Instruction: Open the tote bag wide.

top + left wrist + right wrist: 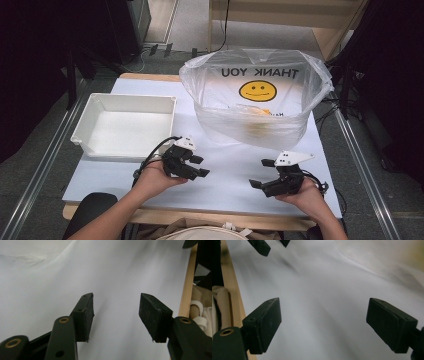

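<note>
Right now I have the table (235, 165) spread under both hands, its white top bare between them and a wooden edge along my side. Largest on it is the bag (256, 95), a clear plastic one standing open at the far right, printed with a yellow smiley and "THANK YOU" reading backwards from where I look. Something orange and pale lies inside near its bottom, but I cannot tell what it is through the plastic. Left of the bag, just beside it, sits the tray (82, 131), a white rectangular bin with raised walls, nothing in it that I can make out.

Nearer me, my 2 grippers hover at the front of the table, well apart from each other and both short of the bag and tray. My left gripper (198, 166) sits just in front of the tray's near right corner, pointing toward the right. In its own view the left gripper (116, 310) has its jaws spread with only table cloth between the pads. My right gripper (262, 173) sits in front of the bag, pointing left toward the other. In its own view the right gripper (323, 323) stands wide apart too, gripping nothing, with the tips of the left one showing at the top left.
</note>
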Demonstrator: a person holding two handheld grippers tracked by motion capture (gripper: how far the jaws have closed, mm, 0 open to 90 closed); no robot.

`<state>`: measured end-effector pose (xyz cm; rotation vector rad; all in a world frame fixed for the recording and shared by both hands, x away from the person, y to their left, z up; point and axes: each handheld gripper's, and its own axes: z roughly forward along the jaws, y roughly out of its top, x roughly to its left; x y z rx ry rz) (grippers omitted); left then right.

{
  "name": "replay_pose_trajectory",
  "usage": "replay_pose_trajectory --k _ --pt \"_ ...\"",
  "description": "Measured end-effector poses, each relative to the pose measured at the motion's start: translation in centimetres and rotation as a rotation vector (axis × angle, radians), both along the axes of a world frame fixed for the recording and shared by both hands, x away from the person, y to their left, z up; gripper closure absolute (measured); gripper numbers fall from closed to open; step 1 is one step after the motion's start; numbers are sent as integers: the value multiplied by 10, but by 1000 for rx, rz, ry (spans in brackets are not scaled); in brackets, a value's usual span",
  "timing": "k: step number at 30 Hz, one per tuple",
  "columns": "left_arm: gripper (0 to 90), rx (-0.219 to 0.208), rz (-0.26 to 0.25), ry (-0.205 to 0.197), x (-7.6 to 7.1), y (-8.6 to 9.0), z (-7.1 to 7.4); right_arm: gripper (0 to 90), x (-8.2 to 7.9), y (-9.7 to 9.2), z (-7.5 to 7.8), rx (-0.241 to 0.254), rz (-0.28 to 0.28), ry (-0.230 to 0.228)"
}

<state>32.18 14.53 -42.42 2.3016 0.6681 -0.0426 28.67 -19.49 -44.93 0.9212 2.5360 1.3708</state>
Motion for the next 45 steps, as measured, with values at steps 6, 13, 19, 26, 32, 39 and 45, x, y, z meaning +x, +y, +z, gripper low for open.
replay_pose_trajectory --k 6,13,19,26,32,39,45 --pt "370 -37 19 -5 1 2 2 193 2 -4 0 -14 2 10" --pt "329 -63 32 14 3 2 2 227 2 -6 1 -13 13 10" --pt "295 -79 48 21 4 3 2 322 4 -9 3 -14 23 9" --pt "277 -94 53 29 5 3 3 352 7 -12 4 -10 37 20" --pt "269 -92 52 28 5 3 2 370 7 -13 6 -5 42 26" --pt "259 -90 60 26 5 3 2 376 9 -16 8 2 48 22" --pt "281 -63 71 12 6 3 1 384 9 -17 9 -10 35 4"
